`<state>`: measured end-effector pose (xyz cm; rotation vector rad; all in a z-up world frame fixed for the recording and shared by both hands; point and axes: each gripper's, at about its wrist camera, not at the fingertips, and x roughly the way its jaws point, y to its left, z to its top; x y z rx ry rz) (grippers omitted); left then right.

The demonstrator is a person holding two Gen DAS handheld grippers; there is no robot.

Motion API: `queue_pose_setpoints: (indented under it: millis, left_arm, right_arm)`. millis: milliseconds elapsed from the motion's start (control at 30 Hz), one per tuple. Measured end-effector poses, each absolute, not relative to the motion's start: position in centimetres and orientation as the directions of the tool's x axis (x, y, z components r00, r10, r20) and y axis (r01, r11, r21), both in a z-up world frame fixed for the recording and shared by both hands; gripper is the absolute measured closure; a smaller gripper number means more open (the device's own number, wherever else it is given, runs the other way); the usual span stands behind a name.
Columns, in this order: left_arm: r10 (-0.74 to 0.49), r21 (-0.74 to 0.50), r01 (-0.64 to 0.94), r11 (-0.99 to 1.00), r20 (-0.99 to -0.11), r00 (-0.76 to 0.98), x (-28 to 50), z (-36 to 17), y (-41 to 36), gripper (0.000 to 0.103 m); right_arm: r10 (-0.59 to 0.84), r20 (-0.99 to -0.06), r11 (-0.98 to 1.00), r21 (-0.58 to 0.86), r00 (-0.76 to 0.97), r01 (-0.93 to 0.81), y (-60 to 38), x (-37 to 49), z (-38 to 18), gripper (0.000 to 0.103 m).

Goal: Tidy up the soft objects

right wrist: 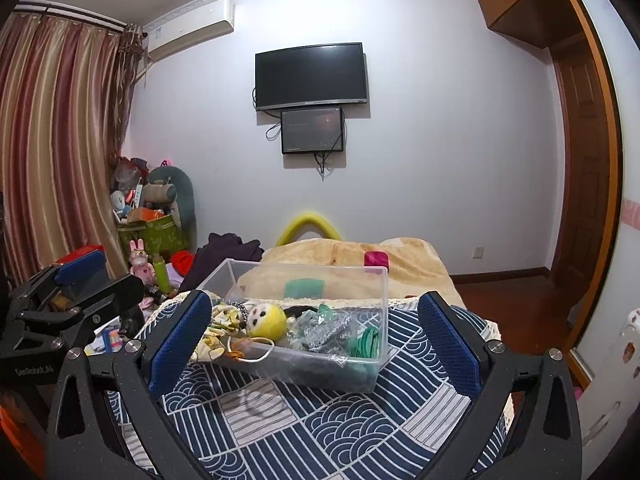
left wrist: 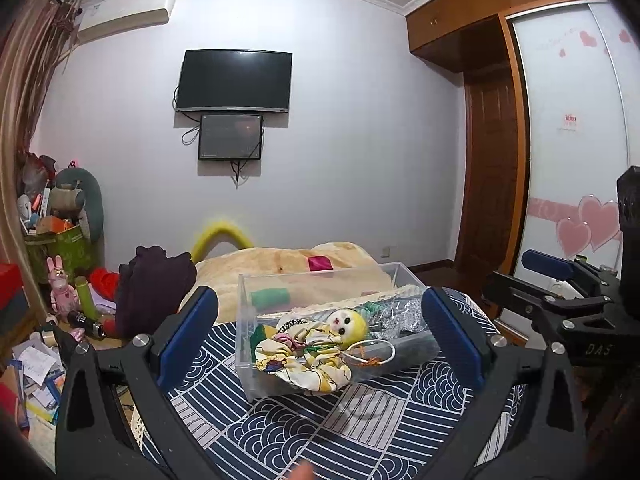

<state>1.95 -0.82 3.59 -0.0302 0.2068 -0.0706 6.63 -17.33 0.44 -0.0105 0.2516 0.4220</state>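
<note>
- Doll [left wrist: 320, 340] lies in the near-left end of the clear plastic bin [left wrist: 246, 320], its floral dress spilling over the bin's front wall and its yellow-haired head pointing toward the bin's middle; its long axis runs roughly along the bin's length.
- Left gripper [left wrist: 320, 336] hangs with its blue pads spread wide and nothing between them; seen from its own camera, the bin sits straight ahead, framed by the two fingers, doll dead centre.
- Silver crinkly fabric [right wrist: 324, 332] and a green cloth [right wrist: 366, 344] fill the bin to the right of the doll; a white cord loop [right wrist: 256, 354] rests over the front wall just beside the doll's head.
- Right gripper [right wrist: 316, 340] is likewise spread and empty, aimed at the same bin from the right; in its view the bin's long axis slants from near right to far left, and the doll lies at the left end, close by its left finger.
- Judgement: the left gripper is nearer the doll, so tucking the overhanging dress in looks like its job.
- Patterned navy bedspread [right wrist: 320, 420] in front of the bin is bare, giving open room to approach; behind the bin lies a beige blanket [right wrist: 400, 260], and the bed's edge falls away to the right of the bin toward the wooden floor [right wrist: 512, 316].
</note>
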Motion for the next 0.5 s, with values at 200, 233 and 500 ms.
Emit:
queue_pose_setpoints:
  millis: [200, 233, 500]
  left_arm:
    - [-0.087, -0.042, 0.080, 0.996, -0.220, 0.972, 2.04, 3.56, -0.97, 0.000]
    - [-0.087, -0.043, 0.079, 0.996, -0.221, 0.971, 2.02, 3.58, -0.97, 0.000]
    - [-0.083, -0.058, 0.072, 0.996, -0.229, 0.970, 2.23, 3.55, -0.77, 0.000]
  right_arm:
    - [0.406, -0.247, 0.912, 0.044, 0.880, -0.408, -17.28, 6.63, 0.35, 0.000]
    - [0.406, -0.248, 0.912, 0.045, 0.879, -0.409, -17.26, 6.64, 0.34, 0.000]
    - [0.412, -0.257, 0.909, 0.051, 0.874, -0.414, -17.08, 6.65, 0.06, 0.000]
